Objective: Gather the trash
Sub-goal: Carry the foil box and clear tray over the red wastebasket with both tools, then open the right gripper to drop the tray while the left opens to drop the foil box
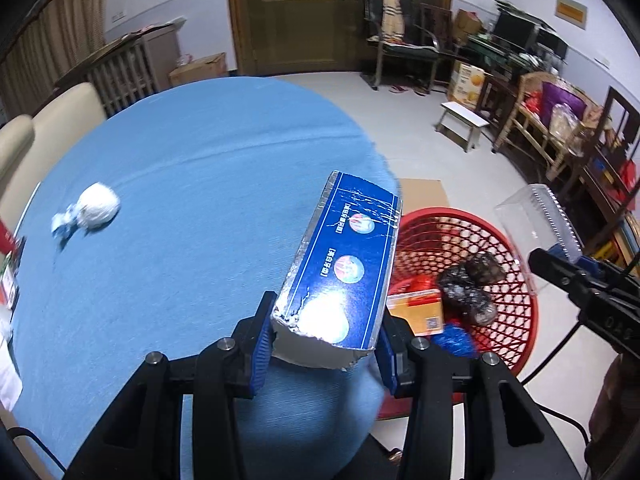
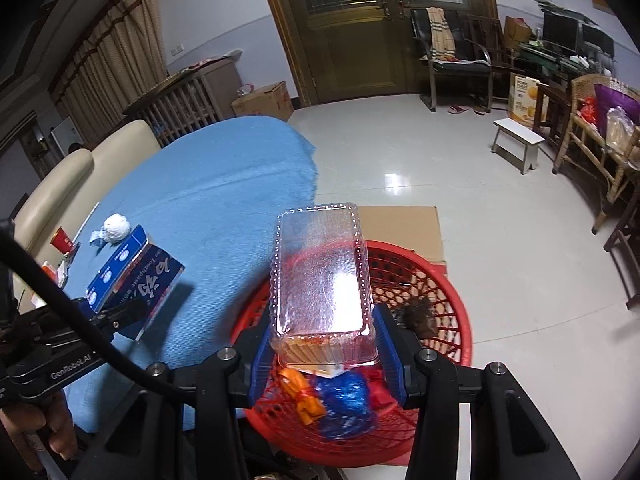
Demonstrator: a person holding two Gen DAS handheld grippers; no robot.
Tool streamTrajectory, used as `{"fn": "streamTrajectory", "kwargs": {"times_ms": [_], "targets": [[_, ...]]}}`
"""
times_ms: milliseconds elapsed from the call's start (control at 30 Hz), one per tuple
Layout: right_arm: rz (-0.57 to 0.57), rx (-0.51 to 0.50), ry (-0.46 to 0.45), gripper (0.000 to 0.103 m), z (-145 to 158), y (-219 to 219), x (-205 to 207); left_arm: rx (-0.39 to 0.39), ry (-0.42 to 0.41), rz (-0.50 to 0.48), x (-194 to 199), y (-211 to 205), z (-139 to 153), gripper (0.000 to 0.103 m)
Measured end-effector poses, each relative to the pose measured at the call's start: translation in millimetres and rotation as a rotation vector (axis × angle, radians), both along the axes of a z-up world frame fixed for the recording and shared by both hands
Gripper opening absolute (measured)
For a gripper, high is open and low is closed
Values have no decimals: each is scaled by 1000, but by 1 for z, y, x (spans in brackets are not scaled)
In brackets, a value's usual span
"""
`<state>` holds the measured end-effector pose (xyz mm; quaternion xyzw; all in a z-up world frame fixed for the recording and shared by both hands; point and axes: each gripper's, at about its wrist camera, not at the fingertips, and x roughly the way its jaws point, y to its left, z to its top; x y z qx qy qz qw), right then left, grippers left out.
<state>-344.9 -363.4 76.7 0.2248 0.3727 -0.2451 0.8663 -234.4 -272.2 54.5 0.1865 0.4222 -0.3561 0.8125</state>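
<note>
While the blue toothpaste box [image 1: 344,264] is clamped at its near end between the blue pads of the left hand-held gripper [image 1: 326,344], it is held tilted above the edge of the desk [image 1: 180,184], which is covered by a blue cloth. In the left wrist view, the red basket [image 1: 516,320] is seen on the floor just right of the box, and a black crumpled bag [image 1: 468,288], an orange carton [image 1: 420,312] and a blue wad [image 1: 456,338] are held in it. A white paper ball [image 1: 98,210] is left on the desk, well away from the basket on its far left side. The right hand-held gripper [image 1: 576,276] is seen above the basket's right rim, with a clear plastic tray [image 1: 536,220] carried at its tip.

In the right wrist view, the clear plastic tray [image 2: 322,276] is gripped at its near end between the pads of the right hand-held gripper [image 2: 324,354], the jaws being closed onto its sides, and it is held directly over the red basket [image 2: 452,308]. Orange scraps [image 2: 302,394], a blue wad [image 2: 346,400] and a dark crumpled bag [image 2: 418,316] are visible inside the basket. A flat cardboard sheet [image 2: 404,228] is laid on the floor beyond the basket. The left hand-held gripper [image 2: 120,314] with the toothpaste box [image 2: 132,270] is seen left of the basket, above the desk [image 2: 224,184], and the paper ball [image 2: 116,228] lies farther left of it.
</note>
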Motion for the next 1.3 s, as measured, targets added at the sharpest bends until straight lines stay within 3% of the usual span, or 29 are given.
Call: {"fn": "streamTrajectory", "kwargs": {"times_ms": [533, 1300], "targets": [[-66, 27, 3, 50, -7, -25, -28, 35, 17, -84, -20, -45, -4, 46], [-83, 34, 8, 50, -12, -27, -28, 38, 34, -91, -22, -50, -8, 46]]}}
